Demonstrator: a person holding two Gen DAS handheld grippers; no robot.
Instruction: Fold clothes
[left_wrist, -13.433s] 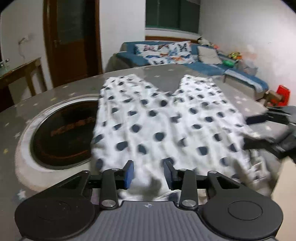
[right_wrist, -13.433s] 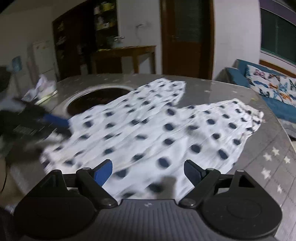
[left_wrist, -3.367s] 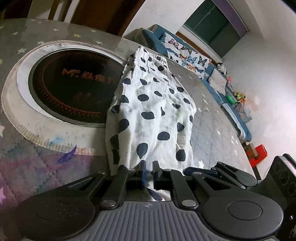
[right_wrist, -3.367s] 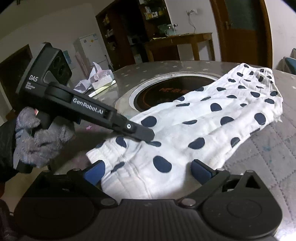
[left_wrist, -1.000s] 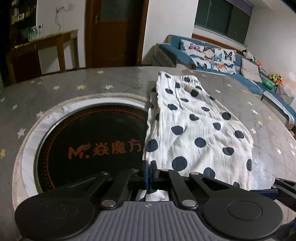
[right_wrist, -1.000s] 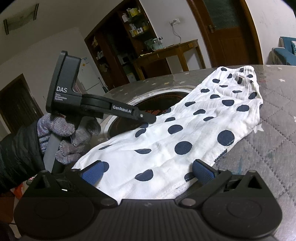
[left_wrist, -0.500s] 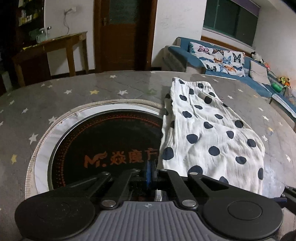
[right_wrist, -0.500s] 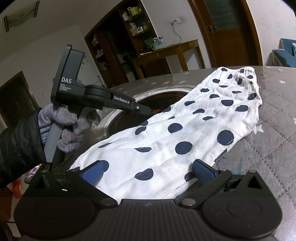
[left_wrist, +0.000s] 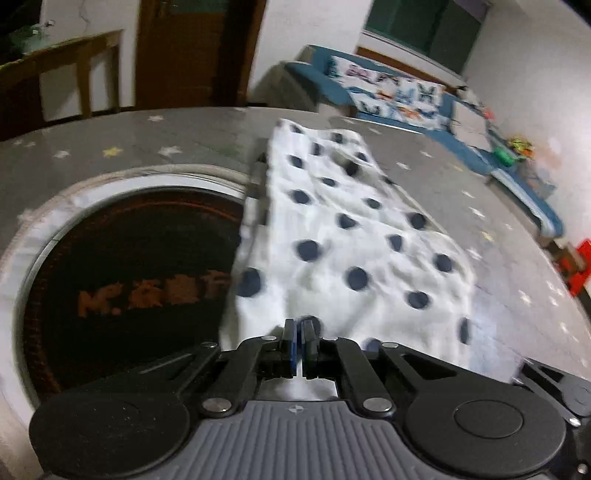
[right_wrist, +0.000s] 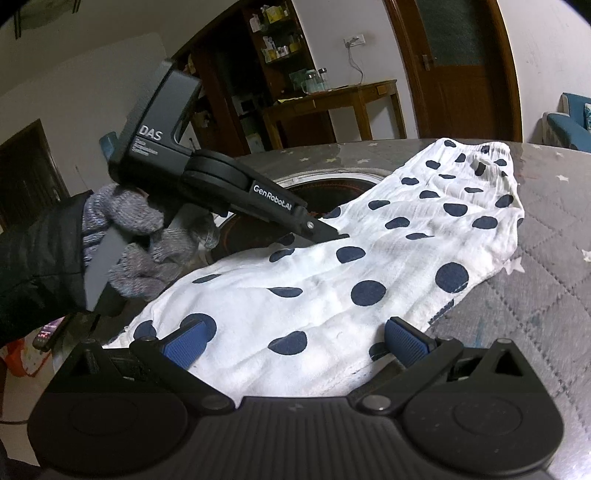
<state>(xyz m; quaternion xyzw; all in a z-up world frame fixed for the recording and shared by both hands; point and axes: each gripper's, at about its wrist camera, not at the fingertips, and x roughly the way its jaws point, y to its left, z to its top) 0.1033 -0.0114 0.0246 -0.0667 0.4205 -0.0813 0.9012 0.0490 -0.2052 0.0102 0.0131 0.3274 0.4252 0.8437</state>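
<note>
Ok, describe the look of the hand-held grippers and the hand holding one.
Left hand-held gripper: black, boxy body marked "DAS", arm lettered "GenRobot.AI". Right hand-held gripper: black linkage, blue ribbed pads, grey ribbed base. The left hand wears a grey knit glove under a black sleeve.

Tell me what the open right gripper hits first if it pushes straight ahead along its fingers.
Most likely the white cotton garment with navy polka dots: its near edge already lies between the spread fingers of the right gripper. Whether the fingers touch the cloth cannot be told.
</note>
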